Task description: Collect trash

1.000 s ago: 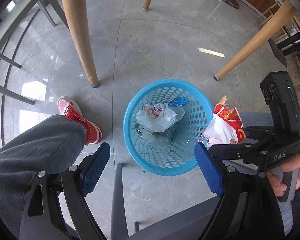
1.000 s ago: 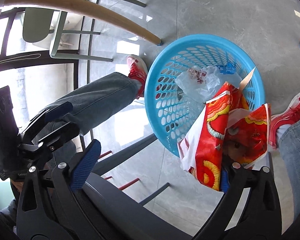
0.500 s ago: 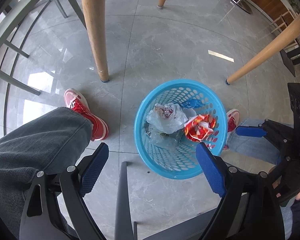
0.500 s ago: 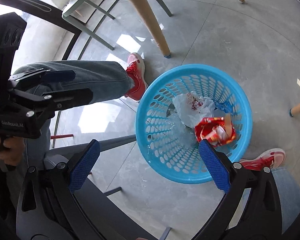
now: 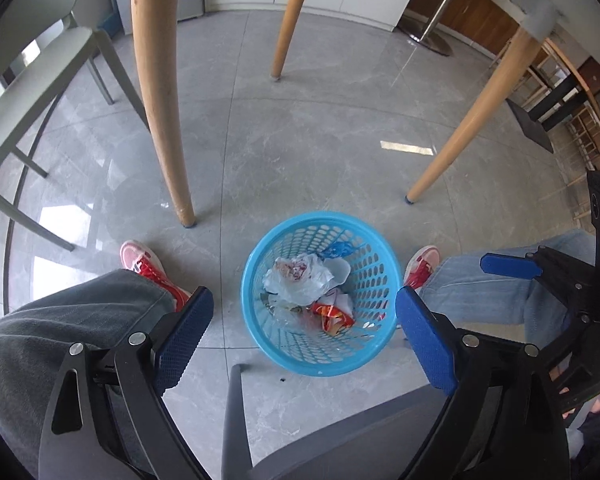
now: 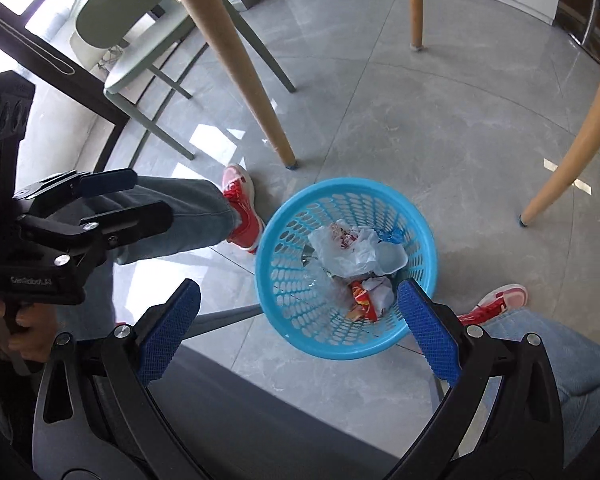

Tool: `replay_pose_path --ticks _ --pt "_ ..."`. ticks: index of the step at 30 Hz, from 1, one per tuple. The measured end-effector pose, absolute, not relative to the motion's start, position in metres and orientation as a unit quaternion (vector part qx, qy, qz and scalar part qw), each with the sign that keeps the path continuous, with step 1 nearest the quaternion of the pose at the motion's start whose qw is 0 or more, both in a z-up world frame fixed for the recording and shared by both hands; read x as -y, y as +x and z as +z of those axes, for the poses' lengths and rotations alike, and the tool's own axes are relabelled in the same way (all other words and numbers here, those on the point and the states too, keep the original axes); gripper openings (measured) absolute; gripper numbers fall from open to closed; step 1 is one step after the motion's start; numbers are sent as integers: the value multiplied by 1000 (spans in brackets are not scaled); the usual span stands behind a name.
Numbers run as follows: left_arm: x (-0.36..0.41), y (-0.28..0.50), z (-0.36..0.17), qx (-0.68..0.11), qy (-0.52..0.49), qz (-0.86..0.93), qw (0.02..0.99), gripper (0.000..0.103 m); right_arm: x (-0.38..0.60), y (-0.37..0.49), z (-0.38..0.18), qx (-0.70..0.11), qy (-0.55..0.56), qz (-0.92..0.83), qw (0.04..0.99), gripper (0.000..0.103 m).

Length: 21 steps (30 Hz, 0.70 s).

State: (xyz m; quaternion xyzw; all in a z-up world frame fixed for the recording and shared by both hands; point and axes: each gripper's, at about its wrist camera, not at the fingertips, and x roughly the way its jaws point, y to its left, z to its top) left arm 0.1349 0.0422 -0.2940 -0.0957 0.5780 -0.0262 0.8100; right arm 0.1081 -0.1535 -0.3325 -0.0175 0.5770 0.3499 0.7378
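Both tongs spread apart, empty: left tongs point(image 5: 300, 328), right tongs point(image 6: 298, 328). Red wrapper point(image 6: 360, 302) inside blue basket point(image 6: 424, 240) on floor. Risk: knocking light basket over with foot, spilling trash.

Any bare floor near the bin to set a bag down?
Yes: open floor beyond the blue basket, between the three wooden table legs. It is crowded beside the basket, with red shoes on both sides and a chair rail on the near side.
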Motion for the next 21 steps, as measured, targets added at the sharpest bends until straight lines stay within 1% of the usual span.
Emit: replay_pose_path --ticks 5,9,14,17,21 --pt "-22 109 -232 -545 -52 -37 836 94 174 79 -263 -532 -25 344 773 94" --pt "-23 89 -174 -504 -61 -34 861 97 185 66 -198 -482 -23 347 804 94" --pt "-18 67 -113 -470 -57 -27 880 97 200 39 -118 -406 -56 258 875 94" --pt "-10 56 -88 -465 -47 -14 884 97 215 24 -89 -407 -51 261 874 94" --pt "0 39 -64 -451 -35 1 892 97 243 12 -66 -449 20 295 843 94"
